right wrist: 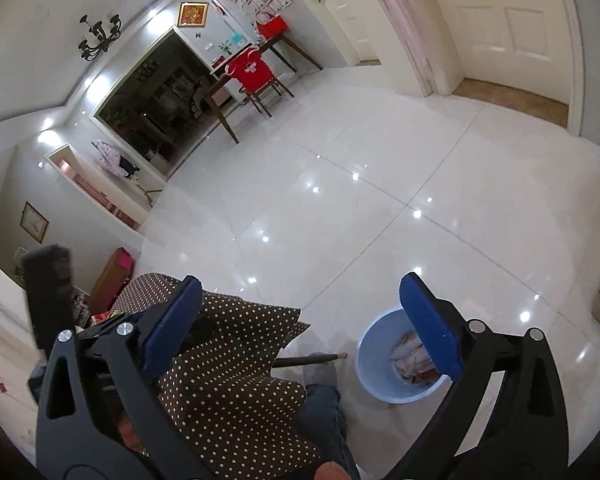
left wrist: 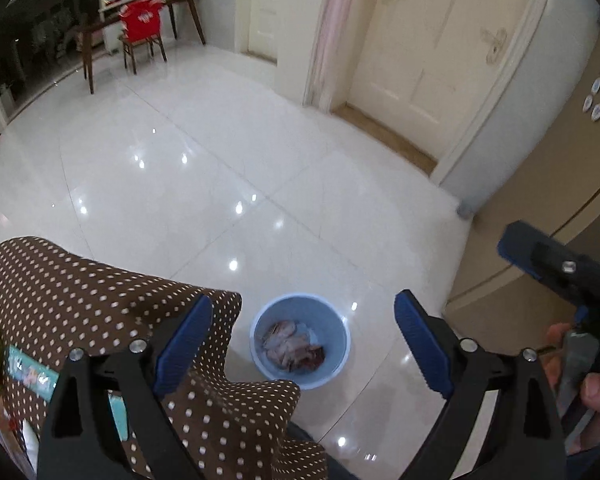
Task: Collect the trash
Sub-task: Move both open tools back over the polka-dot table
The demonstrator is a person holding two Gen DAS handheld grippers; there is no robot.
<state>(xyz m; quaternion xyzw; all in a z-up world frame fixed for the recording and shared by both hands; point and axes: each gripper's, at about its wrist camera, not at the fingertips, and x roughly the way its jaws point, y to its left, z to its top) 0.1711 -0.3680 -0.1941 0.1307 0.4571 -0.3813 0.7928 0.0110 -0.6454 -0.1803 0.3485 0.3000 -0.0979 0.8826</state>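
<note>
Hanging above the floor point(left wrist: 260, 160), both grippers, left point(left wrist: 304, 344) and right point(right wrist: 300, 328), hold their jaws apart and empty over the blue bin point(left wrist: 300, 340) of trash point(left wrist: 292, 350).

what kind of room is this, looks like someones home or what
Most likely a home's living or dining area: a glossy white tiled floor, a wooden table with a chair draped in red, framed pictures, and a small blue trash bin beside a polka-dot tablecloth.

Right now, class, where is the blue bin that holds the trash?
The blue bin stands on the white tiled floor, just right of the brown polka-dot cloth in both wrist views.
</note>
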